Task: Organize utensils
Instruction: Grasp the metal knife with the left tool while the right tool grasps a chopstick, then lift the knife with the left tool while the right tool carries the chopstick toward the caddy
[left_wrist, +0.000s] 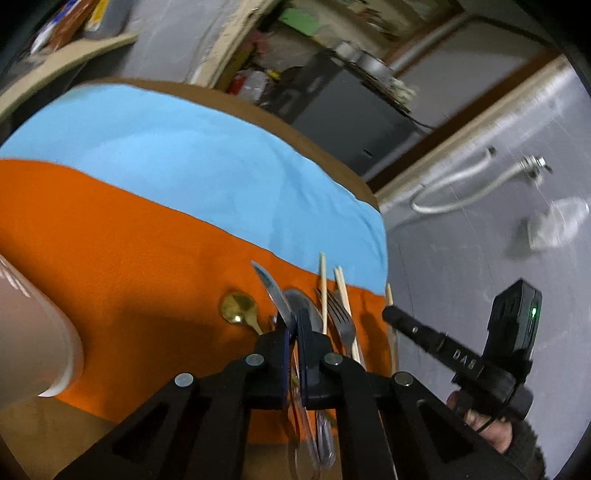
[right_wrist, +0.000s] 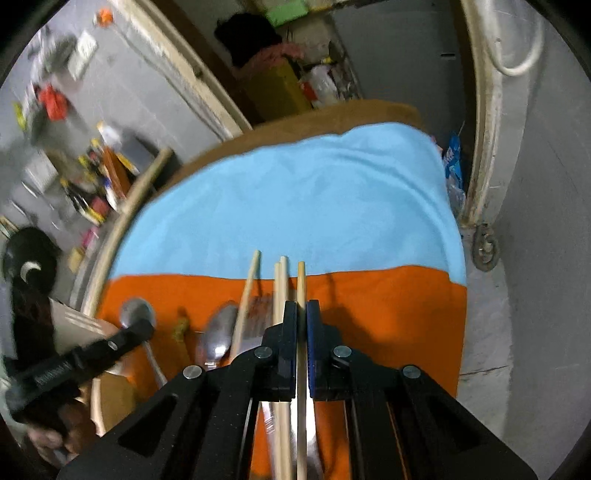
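Note:
My left gripper (left_wrist: 293, 328) is shut on a steel knife (left_wrist: 271, 288) whose blade points away over the orange cloth (left_wrist: 129, 251). Beside it lie a gold spoon (left_wrist: 238, 308), a steel spoon (left_wrist: 306, 306), a fork (left_wrist: 341, 314) and wooden chopsticks (left_wrist: 323, 284). My right gripper (right_wrist: 301, 317) is shut on one chopstick (right_wrist: 301, 280), held above the orange cloth (right_wrist: 388, 306). More chopsticks (right_wrist: 280, 288), a steel spoon (right_wrist: 221, 328) and a fork (right_wrist: 256, 314) lie under it.
A pale cup (left_wrist: 40, 347) stands at the left on the orange cloth. A blue cloth (left_wrist: 184, 155) covers the far half of the round table, also in the right wrist view (right_wrist: 295, 199). The other gripper's handle (left_wrist: 461, 358) is at the right, over the table edge.

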